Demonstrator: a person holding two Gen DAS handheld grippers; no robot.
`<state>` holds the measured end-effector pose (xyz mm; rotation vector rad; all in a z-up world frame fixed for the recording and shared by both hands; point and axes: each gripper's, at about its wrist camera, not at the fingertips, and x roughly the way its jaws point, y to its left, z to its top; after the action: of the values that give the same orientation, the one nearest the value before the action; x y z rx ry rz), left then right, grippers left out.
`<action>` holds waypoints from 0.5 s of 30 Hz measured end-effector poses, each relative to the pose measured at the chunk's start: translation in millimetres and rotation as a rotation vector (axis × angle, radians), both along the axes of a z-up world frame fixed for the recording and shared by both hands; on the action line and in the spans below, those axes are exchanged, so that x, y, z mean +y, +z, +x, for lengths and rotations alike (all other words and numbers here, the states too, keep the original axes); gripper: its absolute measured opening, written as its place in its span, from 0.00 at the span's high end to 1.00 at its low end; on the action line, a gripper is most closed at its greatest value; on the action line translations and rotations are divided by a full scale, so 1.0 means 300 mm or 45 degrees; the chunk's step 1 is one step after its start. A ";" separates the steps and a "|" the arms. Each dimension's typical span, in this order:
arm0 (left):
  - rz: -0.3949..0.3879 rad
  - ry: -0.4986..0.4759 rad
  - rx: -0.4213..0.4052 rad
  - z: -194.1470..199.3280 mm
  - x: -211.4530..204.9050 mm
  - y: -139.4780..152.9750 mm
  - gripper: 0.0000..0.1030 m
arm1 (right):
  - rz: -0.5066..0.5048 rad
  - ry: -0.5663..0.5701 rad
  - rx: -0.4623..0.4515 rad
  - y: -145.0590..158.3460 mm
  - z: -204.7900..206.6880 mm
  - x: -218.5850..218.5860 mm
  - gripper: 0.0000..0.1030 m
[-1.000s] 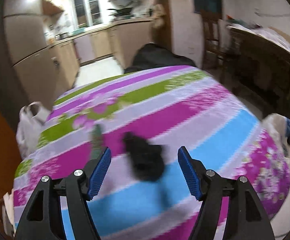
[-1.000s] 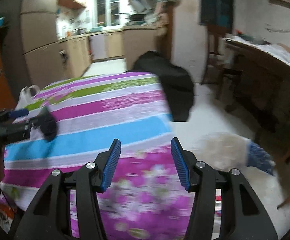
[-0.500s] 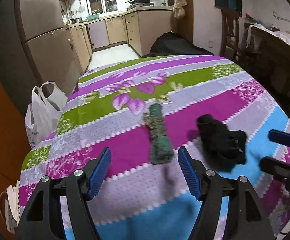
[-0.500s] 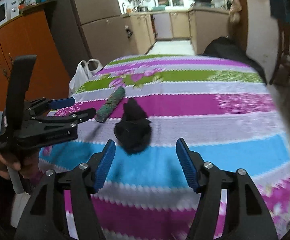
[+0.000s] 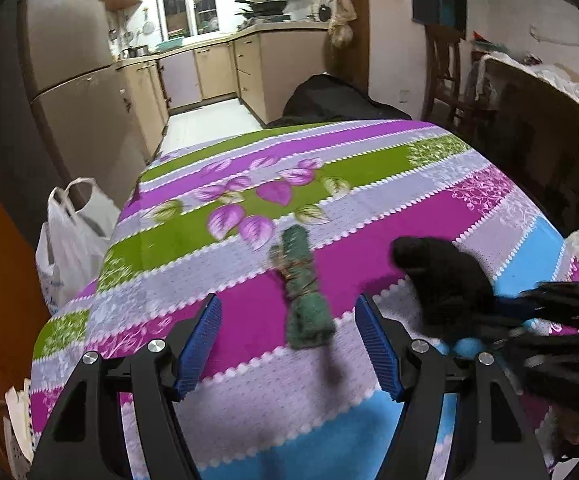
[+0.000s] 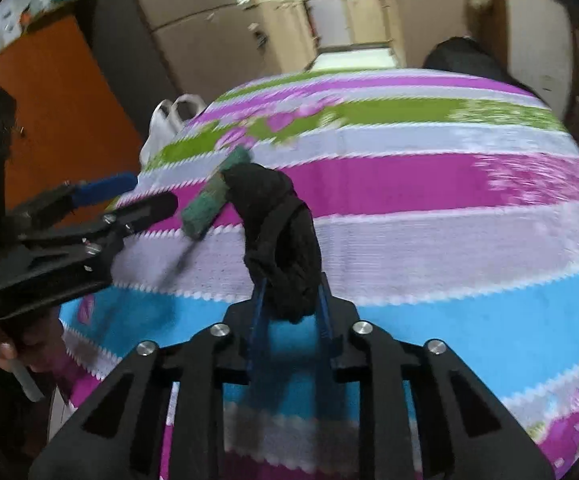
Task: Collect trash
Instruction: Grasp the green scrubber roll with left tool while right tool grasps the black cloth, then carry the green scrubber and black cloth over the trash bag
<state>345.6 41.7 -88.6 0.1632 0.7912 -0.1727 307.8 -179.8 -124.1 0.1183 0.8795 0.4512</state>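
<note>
Left wrist view: the left gripper (image 5: pixel 287 344) hangs over the bench (image 5: pixel 369 184), which is covered with a striped cloth in purple, green, lilac and blue. Its blue-padded fingers (image 5: pixel 197 346) stand wide apart with nothing between them. Just ahead of the gap, a green roll (image 5: pixel 303 292) of fabric lies on the magenta and lilac stripes, running away from the camera; it touches neither finger. To its right a black cloth (image 5: pixel 445 280) is bunched up, and the right gripper (image 5: pixel 505 312) reaches in from the right edge with its tips at that cloth. A white plastic bag (image 5: pixel 69 232) hangs beside the left edge of the bench. Kitchen cabinets (image 5: pixel 217 68) and a window stand at the back, a wooden chair (image 5: pixel 445 72) to the right.

Right wrist view: the fingers (image 6: pixel 259 308) of the right gripper (image 6: pixel 291 304) are closed tightly on the lower end of the black cloth (image 6: pixel 281 232), which rises in a lump from between them, above the blue stripe. The picture is blurred, so whether the cloth's far end touches the bench (image 6: pixel 449 184) cannot be told. The green roll (image 6: pixel 213 196) lies just behind the cloth on its left side. The left gripper (image 6: pixel 137 196) comes in from the left, fingers apart, tips near the roll. The white plastic bag (image 6: pixel 165 124) shows beyond the far left corner, next to an orange cupboard (image 6: pixel 57 112).
</note>
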 end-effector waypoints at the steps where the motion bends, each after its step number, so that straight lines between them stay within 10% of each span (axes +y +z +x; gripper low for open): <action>1: 0.007 -0.004 0.010 0.021 -0.013 -0.013 0.33 | 0.028 -0.040 -0.011 0.012 -0.018 -0.040 0.80; 4: 0.015 0.004 0.054 0.086 -0.033 -0.058 0.33 | 0.051 -0.112 -0.025 0.036 -0.073 -0.122 0.81; 11: -0.056 0.023 0.143 0.162 -0.033 -0.118 0.78 | 0.053 -0.198 -0.040 0.059 -0.207 -0.236 0.81; 15: -0.060 0.036 0.135 0.136 -0.022 -0.111 0.82 | 0.041 -0.212 -0.055 0.073 -0.232 -0.246 0.81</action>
<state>386.4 35.0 -121.9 0.0991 0.8936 -0.1743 238.3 -253.7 -102.2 0.2086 0.8129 0.3115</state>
